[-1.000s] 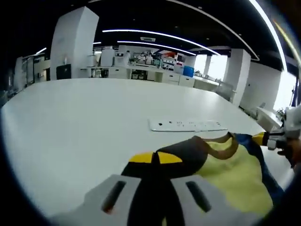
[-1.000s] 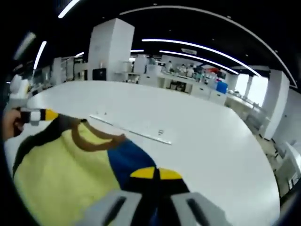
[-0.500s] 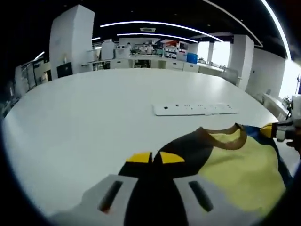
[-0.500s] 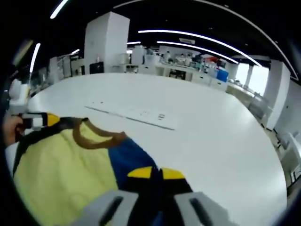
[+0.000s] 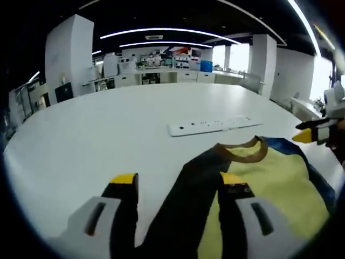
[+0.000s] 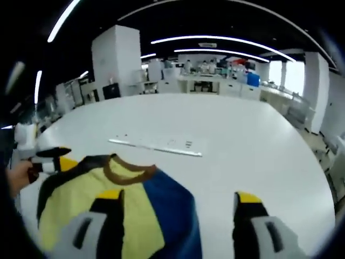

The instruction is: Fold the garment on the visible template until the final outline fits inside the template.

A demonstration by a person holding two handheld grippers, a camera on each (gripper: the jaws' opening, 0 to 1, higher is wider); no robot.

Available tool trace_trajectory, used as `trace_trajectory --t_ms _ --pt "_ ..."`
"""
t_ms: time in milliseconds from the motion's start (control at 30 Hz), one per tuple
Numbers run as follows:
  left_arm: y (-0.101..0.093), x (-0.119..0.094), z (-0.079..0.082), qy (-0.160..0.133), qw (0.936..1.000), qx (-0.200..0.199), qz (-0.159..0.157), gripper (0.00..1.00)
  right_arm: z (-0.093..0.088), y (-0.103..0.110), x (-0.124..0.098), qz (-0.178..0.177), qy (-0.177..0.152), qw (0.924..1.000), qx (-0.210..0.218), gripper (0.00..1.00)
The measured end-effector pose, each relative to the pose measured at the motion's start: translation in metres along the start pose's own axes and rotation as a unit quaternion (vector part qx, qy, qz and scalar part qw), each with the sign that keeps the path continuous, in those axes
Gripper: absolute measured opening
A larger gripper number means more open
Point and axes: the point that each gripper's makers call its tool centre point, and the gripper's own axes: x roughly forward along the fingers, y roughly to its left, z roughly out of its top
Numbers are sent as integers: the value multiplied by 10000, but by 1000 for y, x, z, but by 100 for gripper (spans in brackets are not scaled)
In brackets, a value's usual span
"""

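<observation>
Both claws, left (image 5: 177,186) and right (image 6: 179,200), stand apart over the shirt (image 5: 269,189) shoulders; next, regrip for folding, I judge.

This is a large open-plan lab or tech workspace, lit by long curved light strips (image 5: 161,31) running across a dark ceiling. A broad white surface (image 5: 108,129) takes up the foreground, and beyond it at 12 o'clock stand rows of white benches (image 6: 215,86) crowded with equipment, with a blue bin (image 5: 206,66) among them. Thick white square columns (image 6: 112,65) rise at 10 o'clock, and bright windows (image 5: 237,56) show at 2 o'clock.
</observation>
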Motion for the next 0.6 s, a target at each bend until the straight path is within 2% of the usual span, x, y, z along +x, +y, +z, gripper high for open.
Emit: trace_trajectory --t_ms 133,233,300,367,600 --pt "-1 -22 6 -123 9996 211 -112 70 -1 12 -15 261 114 9996 48 92" --pt "-3 -40 6 -203 9993 264 -169 73 -10 26 -33 447 305 9985 -17 92" --pt "-1 -48 5 -228 9991 276 -226 76 -13 29 -41 441 338 9984 -54 93" --pt "-10 -66 -2 -177 9988 294 -359 80 -19 33 -52 448 400 9981 -119 95" --pt "-11 -100 -8 -268 9969 416 -611 88 -40 43 -89 535 528 9969 -232 99"
